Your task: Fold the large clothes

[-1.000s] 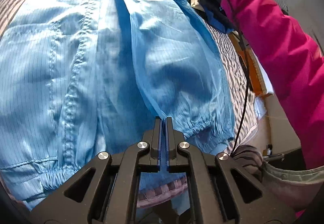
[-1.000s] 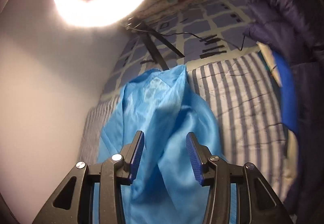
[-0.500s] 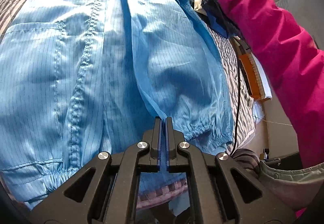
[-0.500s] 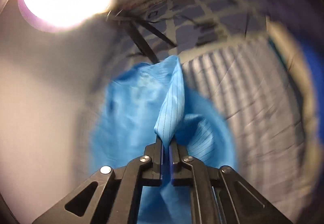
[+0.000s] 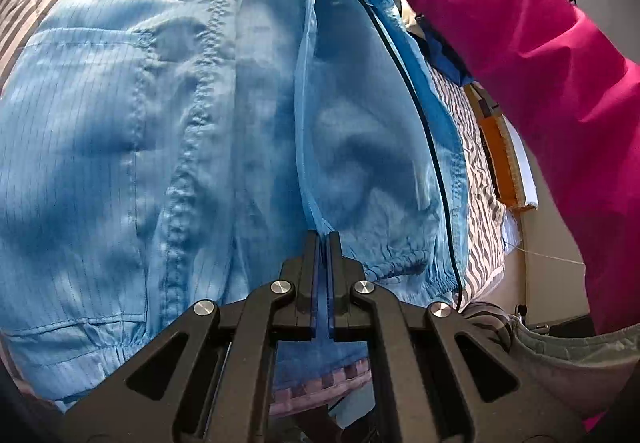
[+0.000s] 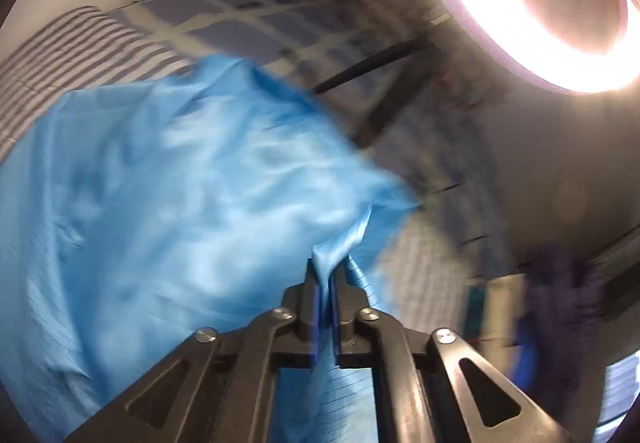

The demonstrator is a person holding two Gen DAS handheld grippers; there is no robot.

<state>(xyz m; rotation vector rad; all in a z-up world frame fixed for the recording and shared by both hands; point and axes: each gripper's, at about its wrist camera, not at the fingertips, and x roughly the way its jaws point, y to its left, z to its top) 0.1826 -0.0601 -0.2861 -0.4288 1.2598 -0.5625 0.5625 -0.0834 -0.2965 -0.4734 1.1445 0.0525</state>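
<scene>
The blue jacket (image 5: 168, 147) is thin, slightly shiny woven cloth with fine pinstripes and puckered seams. The striped bedsheet (image 5: 476, 163) is matt cotton-like cloth. The left tongs (image 5: 323, 239) are matt black plastic with bright metal rivets. The pink sleeve (image 5: 532, 83) looks smooth and synthetic.

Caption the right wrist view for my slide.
Right gripper pinching a blue garment, jaws opening, beneath a ring light.
</scene>
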